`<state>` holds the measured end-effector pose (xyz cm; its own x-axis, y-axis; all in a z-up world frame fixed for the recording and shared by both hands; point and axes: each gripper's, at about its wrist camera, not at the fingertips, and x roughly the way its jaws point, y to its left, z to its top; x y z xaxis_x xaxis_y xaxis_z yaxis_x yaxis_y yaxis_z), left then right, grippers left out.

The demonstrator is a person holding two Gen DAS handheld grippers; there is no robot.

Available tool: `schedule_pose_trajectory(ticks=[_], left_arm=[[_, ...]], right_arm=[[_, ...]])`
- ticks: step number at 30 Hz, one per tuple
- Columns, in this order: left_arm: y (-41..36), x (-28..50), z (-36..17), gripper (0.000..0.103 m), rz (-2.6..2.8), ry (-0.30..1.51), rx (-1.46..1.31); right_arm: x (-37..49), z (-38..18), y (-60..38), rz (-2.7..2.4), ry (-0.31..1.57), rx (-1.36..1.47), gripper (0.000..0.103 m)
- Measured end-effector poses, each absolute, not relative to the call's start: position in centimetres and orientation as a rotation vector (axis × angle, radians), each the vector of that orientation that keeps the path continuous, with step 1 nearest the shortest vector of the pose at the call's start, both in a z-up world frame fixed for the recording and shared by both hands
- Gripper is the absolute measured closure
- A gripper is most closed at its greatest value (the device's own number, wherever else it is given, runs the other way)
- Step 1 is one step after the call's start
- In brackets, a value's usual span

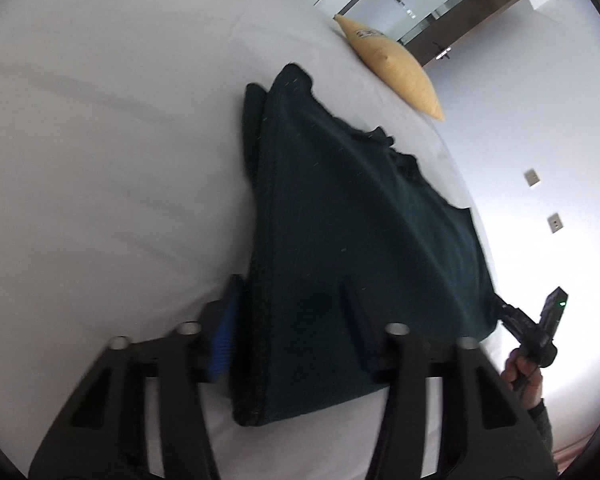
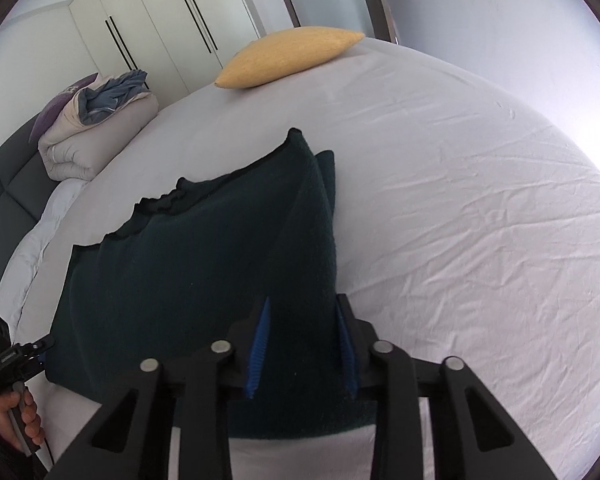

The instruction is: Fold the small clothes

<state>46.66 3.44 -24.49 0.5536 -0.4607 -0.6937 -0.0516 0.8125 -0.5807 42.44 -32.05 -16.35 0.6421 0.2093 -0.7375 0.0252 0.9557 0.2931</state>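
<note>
A dark green garment (image 1: pixel 340 216) lies on the white bed sheet (image 1: pixel 100 160), stretched between the two grippers. My left gripper (image 1: pixel 292 292) stands open around its near corner, blue pads on either side of the cloth. My right gripper (image 2: pixel 302 312) is open with the garment (image 2: pixel 204 264) between its blue pads; the cloth edge lies over the jaws. The right gripper also shows in the left wrist view (image 1: pixel 504 312) at the garment's far corner. The left gripper shows in the right wrist view (image 2: pixel 40 344), at the other corner.
A yellow pillow (image 2: pixel 288 56) lies at the far side of the bed. A folded duvet (image 2: pixel 96 132) sits by the dark headboard (image 2: pixel 4 192). White wardrobes (image 2: pixel 160 20) and a door stand behind the bed.
</note>
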Motion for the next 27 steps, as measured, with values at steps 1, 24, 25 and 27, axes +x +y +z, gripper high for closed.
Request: schedule_pose_trajectory(ticks=[1,24,25,27], left_arm=[[3.6,46.6,-24.7,0.071,-0.257,0.975,-0.588],[1.9,47.0,-24.5,0.09,-0.216,0.995,-0.404],[1.4,47.1,-24.4,0.09,-0.204,0.998,-0.373],[0.8,47.2,-24.3,0.09,-0.184,1.002,-0.34]], right_arm=[[42.4,-16.4,-32.0,0.103,0.873,0.289,0.079],[40.3,-18.6,-33.7,0.1,0.928,0.423,0.097],[40.2,-18.4,-33.6,0.097,0.924,0.412,0.096],[39.7,-17.6,-33.6,0.062,0.913,0.4,0.088]])
